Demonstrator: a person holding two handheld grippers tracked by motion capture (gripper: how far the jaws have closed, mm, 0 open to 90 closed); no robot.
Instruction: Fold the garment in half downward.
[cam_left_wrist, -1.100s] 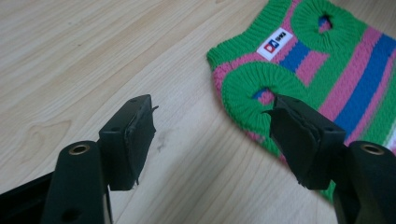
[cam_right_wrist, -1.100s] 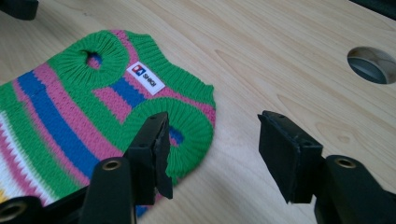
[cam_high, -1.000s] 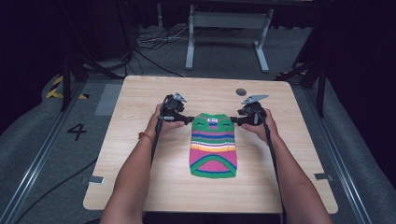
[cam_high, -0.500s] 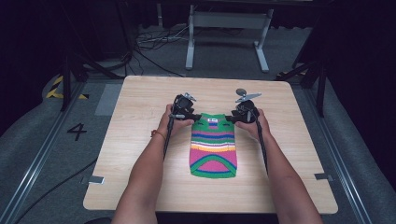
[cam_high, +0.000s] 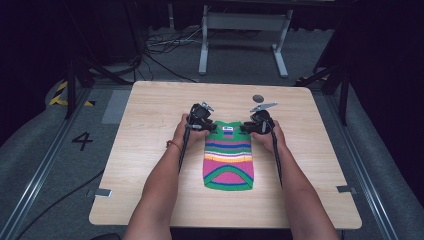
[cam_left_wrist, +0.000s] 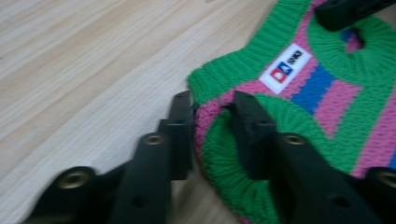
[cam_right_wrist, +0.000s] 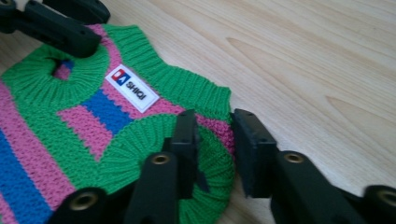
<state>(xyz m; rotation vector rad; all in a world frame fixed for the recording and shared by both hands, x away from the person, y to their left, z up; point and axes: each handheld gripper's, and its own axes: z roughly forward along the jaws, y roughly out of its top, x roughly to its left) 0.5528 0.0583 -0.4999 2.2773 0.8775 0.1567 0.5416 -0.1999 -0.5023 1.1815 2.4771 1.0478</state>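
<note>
Wood table (cam_high: 150, 150), dark room — striped knit sweater (cam_high: 228, 157) flat at centre. Left gripper (cam_left_wrist: 212, 114) and right gripper (cam_right_wrist: 212, 128) spread, straddling armhole edges (not pinched yet). Next, likely: close both, lift evenly.

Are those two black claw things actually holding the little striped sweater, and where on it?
Not yet, it seems. The left gripper and right gripper each straddle a top corner of the sweater at an armhole edge, fingers apart, not clamped.
</note>
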